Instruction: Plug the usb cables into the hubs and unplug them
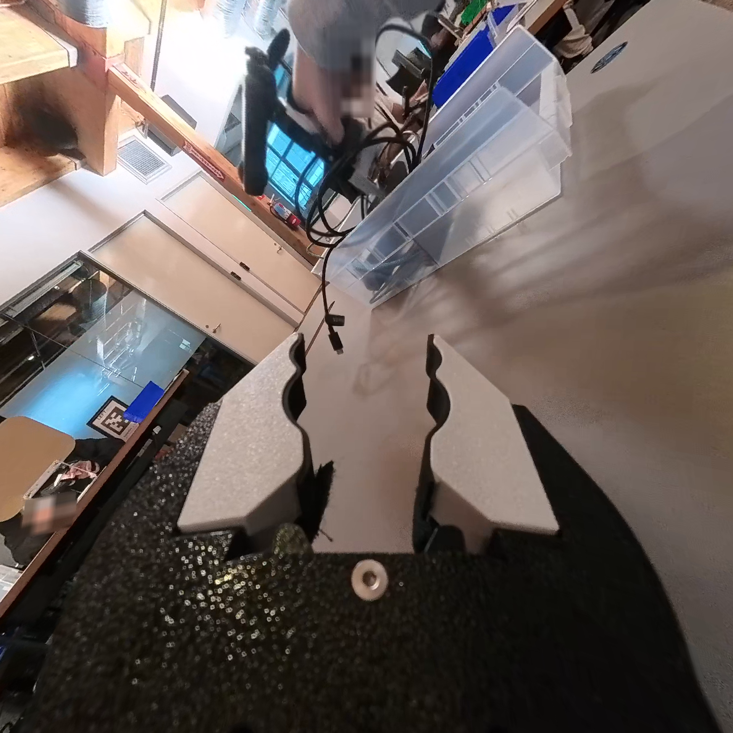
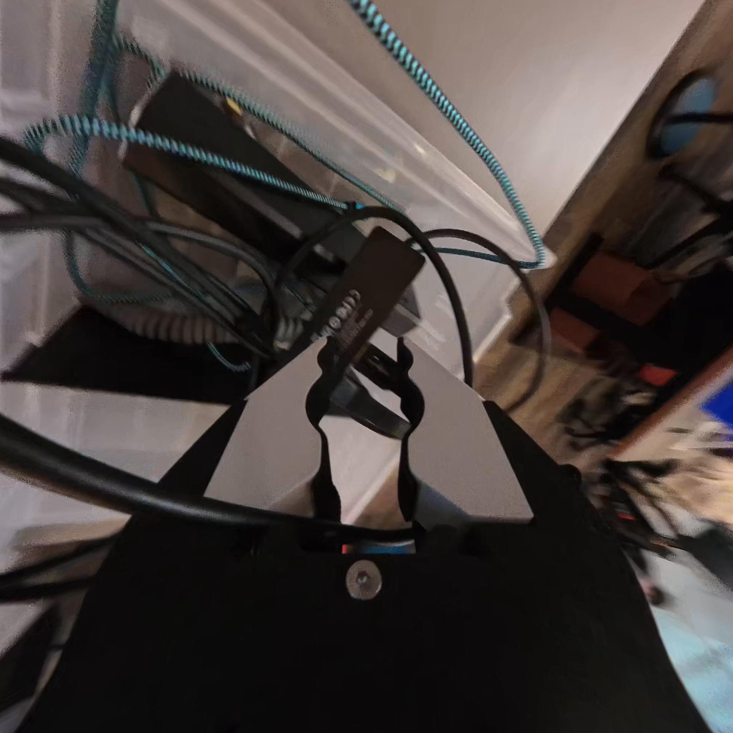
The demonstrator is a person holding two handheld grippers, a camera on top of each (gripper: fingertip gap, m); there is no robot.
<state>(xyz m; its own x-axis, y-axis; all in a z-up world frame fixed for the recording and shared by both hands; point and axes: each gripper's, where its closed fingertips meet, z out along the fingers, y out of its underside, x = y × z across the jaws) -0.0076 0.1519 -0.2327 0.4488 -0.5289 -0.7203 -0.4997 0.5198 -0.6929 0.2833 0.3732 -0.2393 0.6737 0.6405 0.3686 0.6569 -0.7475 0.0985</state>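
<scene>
— Left gripper (image 1: 367,349)? 
— Wide open, empty, lower centre of frame, over bare desk (image 1: 595,317). 
— Right gripper (image 2: 363,355)? 
— Narrowed onto a black hub (image 2: 377,285) at mid-frame (blurred, yet pinched at the tips). 
— Cables? 
— Black cable (image 1: 331,285) dangling at centre, plug clear of the desk; teal cable (image 2: 436,95) crossing the top over a clear bin (image 2: 357,131).

A workshop: timber beams (image 1: 119,85), glass partitions (image 1: 99,337), parts bins (image 1: 468,71).
</scene>
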